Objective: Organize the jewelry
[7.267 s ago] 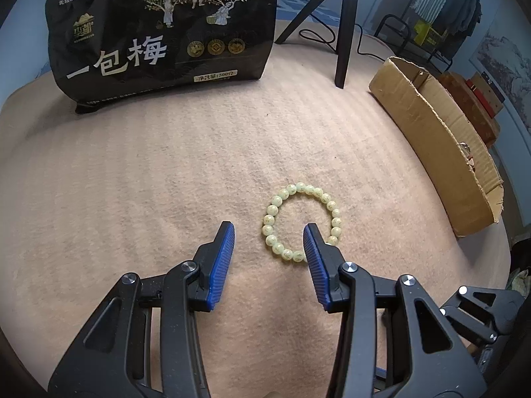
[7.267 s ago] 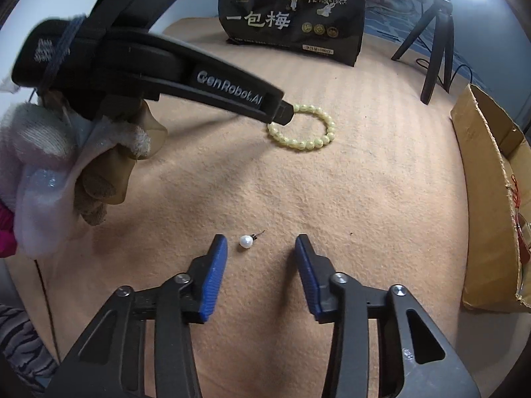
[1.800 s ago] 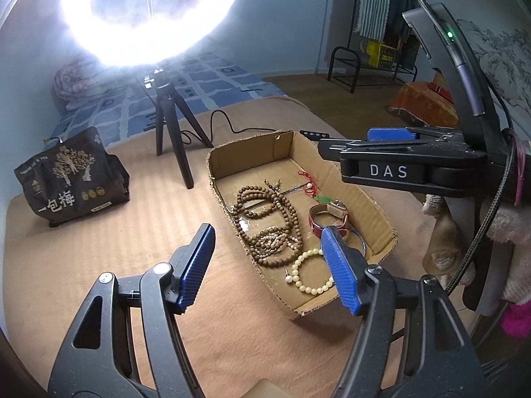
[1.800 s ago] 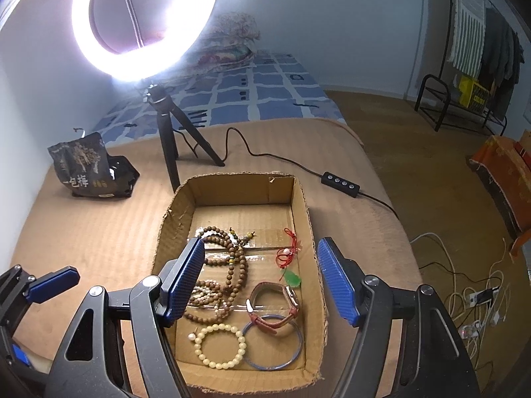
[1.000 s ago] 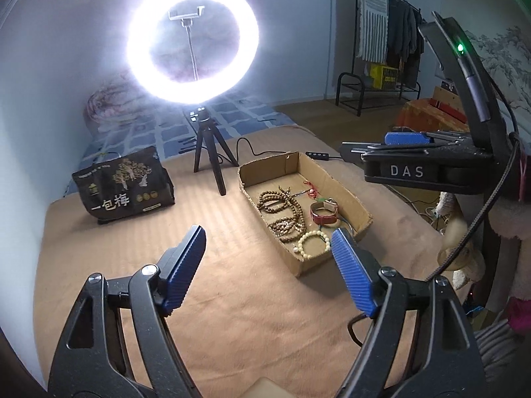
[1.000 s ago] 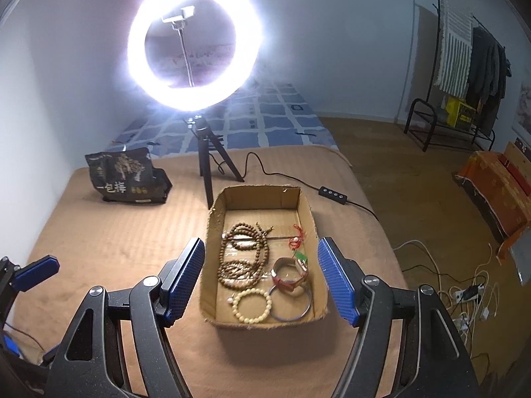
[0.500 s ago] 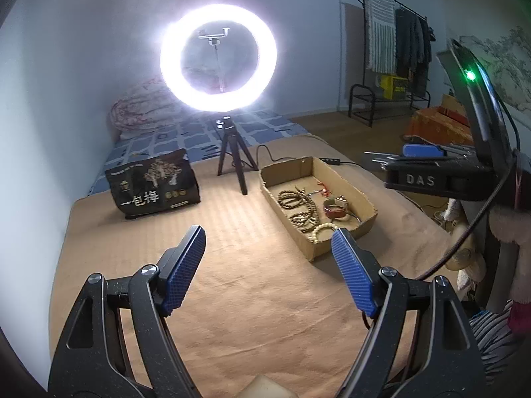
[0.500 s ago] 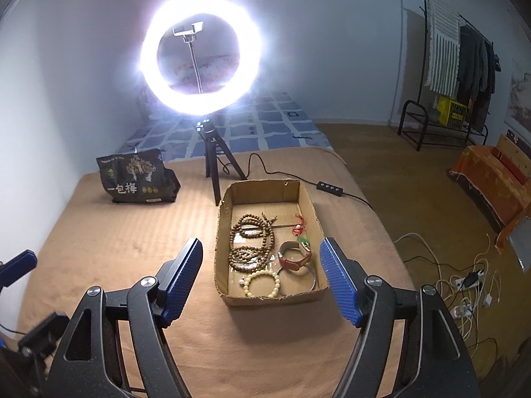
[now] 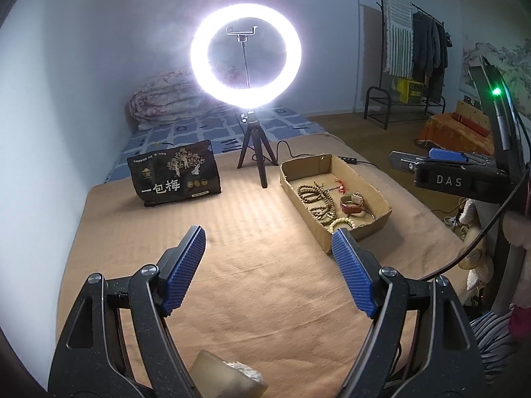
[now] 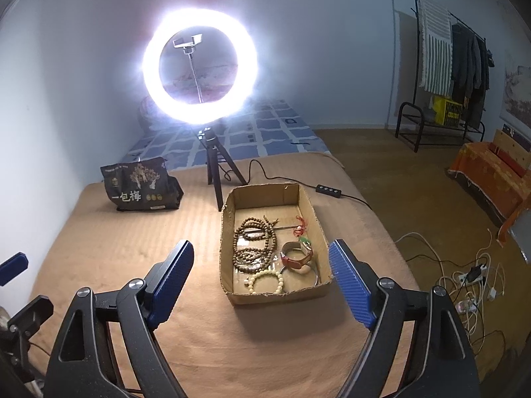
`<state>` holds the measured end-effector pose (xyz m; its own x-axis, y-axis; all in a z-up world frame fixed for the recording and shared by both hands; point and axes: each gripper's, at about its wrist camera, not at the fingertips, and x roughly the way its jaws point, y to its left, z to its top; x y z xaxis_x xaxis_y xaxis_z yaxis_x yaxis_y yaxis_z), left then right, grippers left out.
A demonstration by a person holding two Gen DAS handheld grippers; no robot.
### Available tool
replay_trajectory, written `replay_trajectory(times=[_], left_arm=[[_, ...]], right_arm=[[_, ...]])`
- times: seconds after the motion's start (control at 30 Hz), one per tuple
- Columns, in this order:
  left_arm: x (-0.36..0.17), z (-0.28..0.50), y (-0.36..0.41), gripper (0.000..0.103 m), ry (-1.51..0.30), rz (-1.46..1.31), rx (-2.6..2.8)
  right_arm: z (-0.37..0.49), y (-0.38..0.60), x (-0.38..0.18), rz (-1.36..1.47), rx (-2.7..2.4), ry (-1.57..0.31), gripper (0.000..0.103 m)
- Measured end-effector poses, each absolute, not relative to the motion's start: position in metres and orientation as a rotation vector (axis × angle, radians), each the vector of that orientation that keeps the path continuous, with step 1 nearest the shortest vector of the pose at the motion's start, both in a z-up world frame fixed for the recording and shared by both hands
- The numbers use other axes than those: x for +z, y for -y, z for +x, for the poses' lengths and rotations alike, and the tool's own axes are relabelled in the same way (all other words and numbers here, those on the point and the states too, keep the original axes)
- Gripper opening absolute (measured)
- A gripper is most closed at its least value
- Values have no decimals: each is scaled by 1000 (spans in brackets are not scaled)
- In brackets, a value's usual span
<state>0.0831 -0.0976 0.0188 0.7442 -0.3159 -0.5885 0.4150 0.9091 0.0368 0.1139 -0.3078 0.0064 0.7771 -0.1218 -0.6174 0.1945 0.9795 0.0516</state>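
A cardboard box [image 10: 308,293] sits on the tan bed cover [image 10: 132,248]. It holds brown bead strings [image 10: 254,243], a pale green bead bracelet [image 10: 265,282], a red-strapped watch [image 10: 297,255], a thin bangle and a red charm. The box also shows in the left wrist view [image 9: 381,222], at right. My right gripper [image 10: 260,280] is open and empty, held high, well back from the box. My left gripper [image 9: 270,265] is open and empty, high over the cover left of the box. The right gripper's body [image 9: 454,179] shows in the left wrist view.
A lit ring light [image 10: 199,69] on a small tripod [image 10: 215,169] stands behind the box, its cable running right. A black snack bag [image 10: 139,187] stands at the back left. Floor, cables [image 10: 464,275] and a clothes rack [image 10: 444,76] lie to the right.
Both grippers have pulled further up and back from the box, so it looks smaller. Earlier the pale bracelet and a pearl earring lay on the cover; the bracelet is now in the box.
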Motion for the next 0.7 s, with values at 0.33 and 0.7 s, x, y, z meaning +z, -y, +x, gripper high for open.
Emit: replay_trajectory(times=[0.33,0.7], left_arm=[[20,82,96,91,-616,156,-398],[19,84,96,91,-627,155,-400]], right_arm=[[115,300,2,86,-166,-676,83],[114,304,1,101,-169,-678,83]])
